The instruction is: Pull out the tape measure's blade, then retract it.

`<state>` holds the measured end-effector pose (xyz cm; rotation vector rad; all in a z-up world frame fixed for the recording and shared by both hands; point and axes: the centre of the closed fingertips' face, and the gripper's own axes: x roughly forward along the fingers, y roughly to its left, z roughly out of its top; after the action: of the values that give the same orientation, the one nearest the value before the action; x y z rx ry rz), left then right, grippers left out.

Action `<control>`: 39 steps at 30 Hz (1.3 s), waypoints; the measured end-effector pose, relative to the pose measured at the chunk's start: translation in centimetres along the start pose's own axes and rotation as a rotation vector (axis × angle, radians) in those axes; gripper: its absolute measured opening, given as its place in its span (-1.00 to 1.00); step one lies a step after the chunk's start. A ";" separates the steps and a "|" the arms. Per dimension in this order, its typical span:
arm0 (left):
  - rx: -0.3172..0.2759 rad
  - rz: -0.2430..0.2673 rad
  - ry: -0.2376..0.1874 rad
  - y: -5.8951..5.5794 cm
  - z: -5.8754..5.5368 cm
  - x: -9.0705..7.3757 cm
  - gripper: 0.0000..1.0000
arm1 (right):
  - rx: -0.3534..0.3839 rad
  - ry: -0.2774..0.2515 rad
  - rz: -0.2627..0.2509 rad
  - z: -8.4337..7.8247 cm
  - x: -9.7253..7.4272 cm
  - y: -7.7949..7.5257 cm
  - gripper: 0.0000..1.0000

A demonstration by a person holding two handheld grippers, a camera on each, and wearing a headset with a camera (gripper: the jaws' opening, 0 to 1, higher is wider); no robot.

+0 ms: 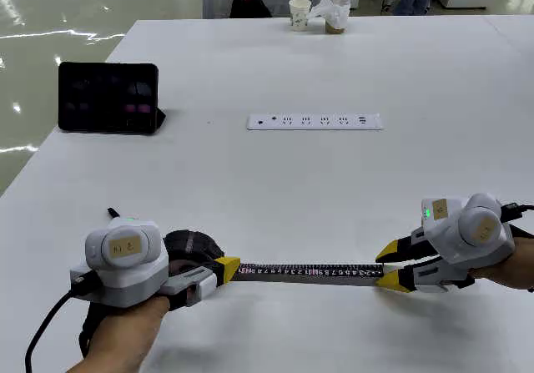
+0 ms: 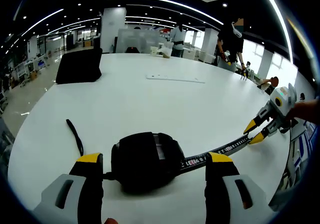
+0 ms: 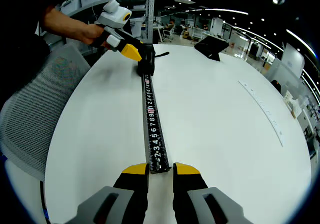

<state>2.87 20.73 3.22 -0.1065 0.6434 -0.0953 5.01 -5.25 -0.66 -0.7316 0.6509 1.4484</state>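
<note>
A black tape measure case (image 1: 193, 246) lies on the white table (image 1: 275, 198) at the lower left. My left gripper (image 1: 219, 260) is shut on the case (image 2: 142, 159), with one yellow-tipped jaw at each side of it. The blade (image 1: 309, 270) is drawn out straight to the right, just above the table. My right gripper (image 1: 388, 266) is shut on the blade's end. In the right gripper view, the numbered blade (image 3: 151, 124) runs from that gripper (image 3: 161, 170) away to the case (image 3: 146, 63). The left gripper (image 3: 135, 51) is beside the case there.
A dark tablet (image 1: 108, 98) stands propped at the left. Mid-table lies a white power strip (image 1: 314, 122). A paper cup (image 1: 299, 12) and a clear cup (image 1: 335, 10) sit at the far edge. The case's black strap (image 2: 75, 134) trails left. A mesh chair (image 3: 30, 129) stands by the table.
</note>
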 end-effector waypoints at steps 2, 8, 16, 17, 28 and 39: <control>0.001 0.004 0.003 0.0 0.0 0.1 0.55 | -0.003 -0.005 0.008 0.1 0.1 0.1 -0.71; -0.010 0.014 0.016 0.1 -0.3 0.5 0.48 | -0.024 0.006 0.016 -0.2 0.5 0.1 -0.72; -0.035 0.031 0.040 0.2 -0.9 1.0 0.37 | -0.016 0.000 0.019 -0.2 0.5 0.1 -0.75; -0.036 0.037 0.039 0.3 -0.9 1.1 0.37 | -0.015 -0.001 0.019 -0.2 0.5 0.1 -0.75; -0.068 0.076 0.045 0.8 -1.1 1.5 0.30 | -0.019 -0.008 0.018 -0.2 0.5 0.1 -0.78; -0.082 0.109 0.049 1.1 -1.1 1.7 0.26 | -0.030 0.001 0.019 -0.2 0.5 0.2 -0.80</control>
<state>3.61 21.56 1.24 -0.1484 0.7010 0.0337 4.86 -5.09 -1.20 -0.7515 0.6399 1.4785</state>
